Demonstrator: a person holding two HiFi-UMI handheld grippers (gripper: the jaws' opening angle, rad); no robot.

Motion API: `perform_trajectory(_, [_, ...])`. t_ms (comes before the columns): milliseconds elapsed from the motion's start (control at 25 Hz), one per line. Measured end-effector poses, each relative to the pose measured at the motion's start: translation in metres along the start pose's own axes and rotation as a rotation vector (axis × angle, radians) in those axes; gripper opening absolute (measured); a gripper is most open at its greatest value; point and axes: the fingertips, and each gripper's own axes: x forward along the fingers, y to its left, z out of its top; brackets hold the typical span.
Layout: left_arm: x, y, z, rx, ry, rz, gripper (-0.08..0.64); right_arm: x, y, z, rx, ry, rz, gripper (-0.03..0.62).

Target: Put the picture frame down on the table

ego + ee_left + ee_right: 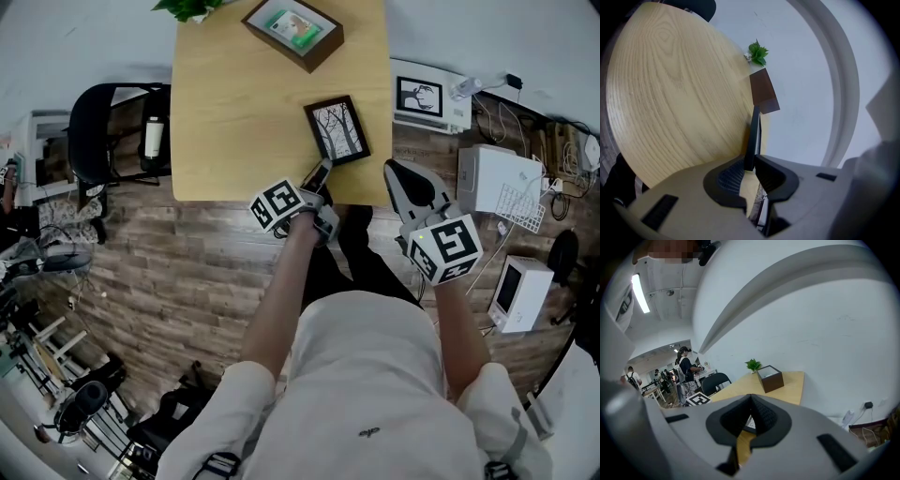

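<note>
The picture frame [337, 129] is a thin black one with a bare-tree print. It is at the near right corner of the wooden table [244, 103], its long side close to the table's right edge and its near end close to the front edge. The left gripper [322, 172] reaches over the front edge and is clamped on the frame's near side. In the left gripper view the frame [753, 129] is edge-on, pinched between the two dark pads of the left gripper [751, 164]. Whether the frame lies fully flat on the wood or is tilted slightly off it is hard to tell from these angles.

The only container-like thing is a deep brown box frame [293, 30] at the far end of the table. It seems to hold a green-and-white picture inside its raised walls. A small green plant [192, 7] stands just beyond it at the far edge — its pot is not clearly visible.

The right gripper [396, 173] hangs off the table's near right corner, over the wooden floor [187, 272]. Its jaws are pressed together on nothing, and the tips of the right gripper [751, 398] meet in its own view.

Between the two frames the tabletop is bare, and its whole left half is open too. A black chair [103, 122] stands off the left edge, and white boxes [492, 178] crowd the floor to the right.
</note>
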Motion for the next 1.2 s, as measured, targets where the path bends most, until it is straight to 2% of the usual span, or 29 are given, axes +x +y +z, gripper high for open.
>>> perform_trajectory(960, [0.008,0.025,0.011,0.237,-0.025,0.205,0.080,-0.001,0.000,-0.008,0.013,0.007,0.005,-0.002])
perform_trajectory(1200, [0.007,0.025,0.010,0.249,-0.026,0.220,0.077,-0.004,-0.001,-0.010,0.014,0.008,0.002,-0.002])
